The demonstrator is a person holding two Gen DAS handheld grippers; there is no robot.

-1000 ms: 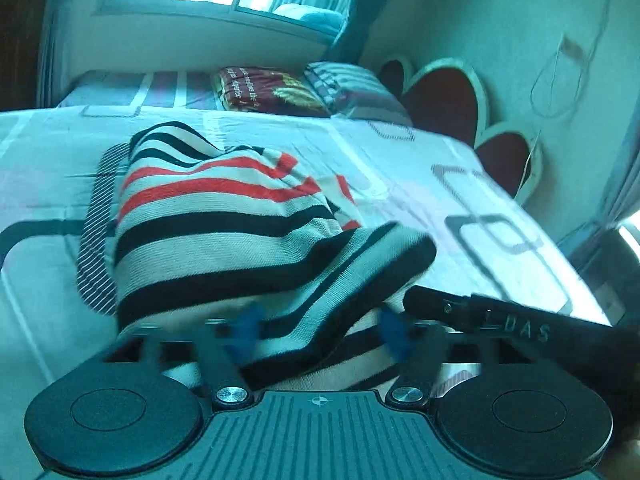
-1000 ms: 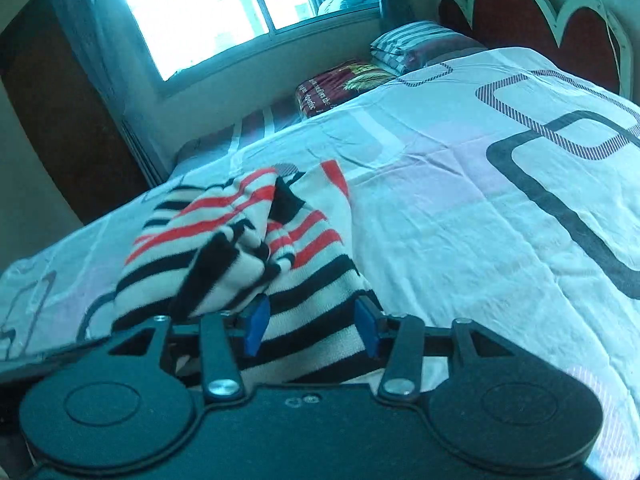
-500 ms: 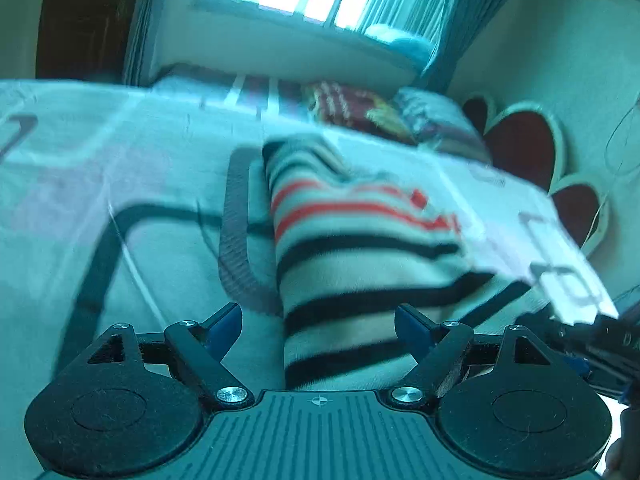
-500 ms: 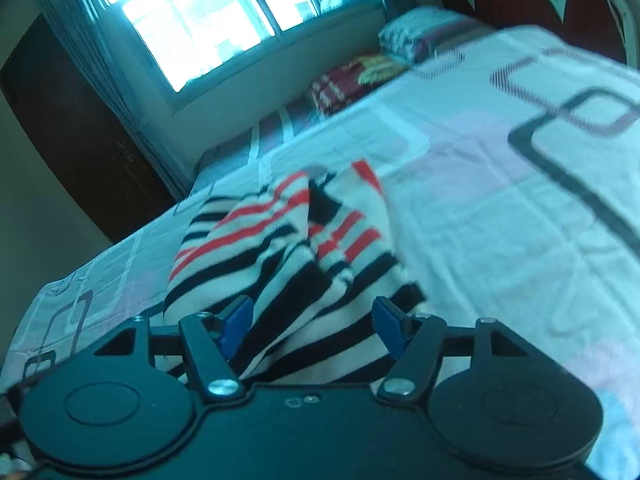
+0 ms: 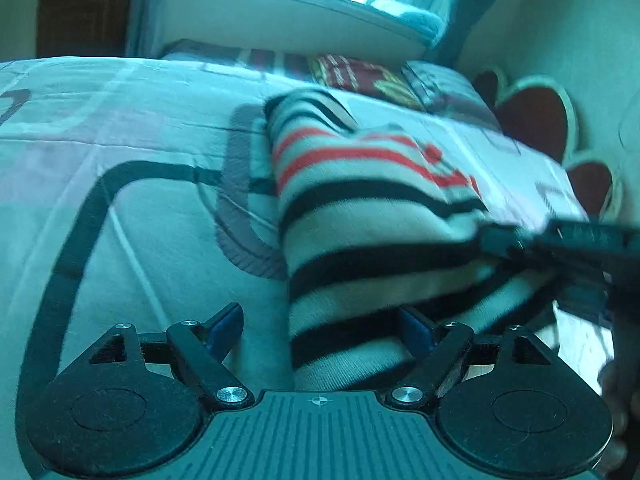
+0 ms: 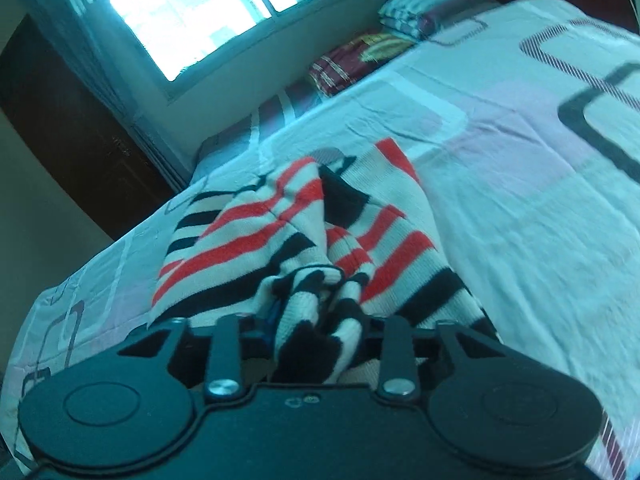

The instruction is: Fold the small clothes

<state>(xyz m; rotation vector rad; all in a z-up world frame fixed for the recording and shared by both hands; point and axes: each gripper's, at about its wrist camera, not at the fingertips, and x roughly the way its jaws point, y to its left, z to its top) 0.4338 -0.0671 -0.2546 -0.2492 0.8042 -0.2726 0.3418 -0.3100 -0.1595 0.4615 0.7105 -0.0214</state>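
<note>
Garment: a cream knit sweater with black and red stripes (image 5: 372,216), lying on the bed's pale sheet printed with dark rounded outlines (image 5: 120,128). In your left wrist view its long axis runs from the near edge by the camera away toward the pillows; stripes cross that axis, black bands nearest, red bands farther off. Left side of the sweater forms a fairly straight edge.

Your left hand-held gripper (image 5: 320,330) is spread wide, low over the near end of the sweater. Its right blue pad (image 5: 416,332) sits over the knit; the left blue pad (image 5: 226,326) is over bare sheet. Nothing is pinched.

Your right hand-held gripper (image 6: 318,320) is closing its jaws on a bunched fold of the sweater (image 6: 312,240). Cloth fills the gap and rises in a gathered ridge, so the pads are mostly hidden.

Left view only: the right hand-held gripper seen from the side as a dark blurred bar (image 5: 560,240) at the sweater's right edge, plus the red scalloped headboard (image 5: 536,120).

Right view only: the crumpled upper layer, a red-striped flap (image 6: 396,184) lying apart toward the window (image 6: 192,12), and the dark wooden door (image 6: 60,132) at left.
</note>
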